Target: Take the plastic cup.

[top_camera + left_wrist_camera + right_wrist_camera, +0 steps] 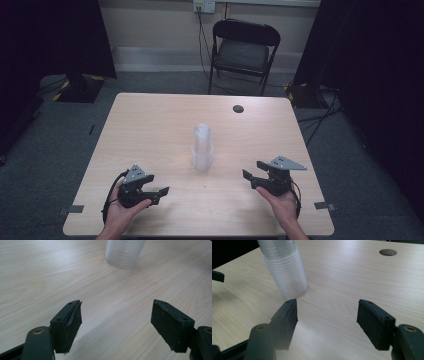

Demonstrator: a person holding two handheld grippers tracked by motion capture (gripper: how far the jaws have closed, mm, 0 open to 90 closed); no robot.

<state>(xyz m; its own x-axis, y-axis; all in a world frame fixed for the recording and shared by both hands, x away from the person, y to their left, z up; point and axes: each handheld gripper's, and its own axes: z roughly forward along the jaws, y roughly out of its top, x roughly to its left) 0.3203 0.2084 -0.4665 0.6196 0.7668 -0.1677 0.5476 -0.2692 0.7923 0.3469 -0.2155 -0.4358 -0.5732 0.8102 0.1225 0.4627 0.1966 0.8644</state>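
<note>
A stack of clear plastic cups (202, 147) stands upright near the middle of the light wooden table (150, 125), a little toward the near side. The left gripper (159, 192) is held by the person's left hand (122, 210) at the near left part of the table, and its jaws are wide open with nothing between them. In the left gripper view the stack of clear plastic cups (125, 252) is far ahead of the jaws, well apart from them. The right gripper (251, 171) is held by the right hand (282, 202) at the near right part, and its jaws are also wide open and empty. In the right gripper view the stack (285, 270) is near the left jaw but not between the two. A round hole (238, 108) is in the far right part of the table. Behind the table a black folding chair (243, 50) stands on the grey floor.
</note>
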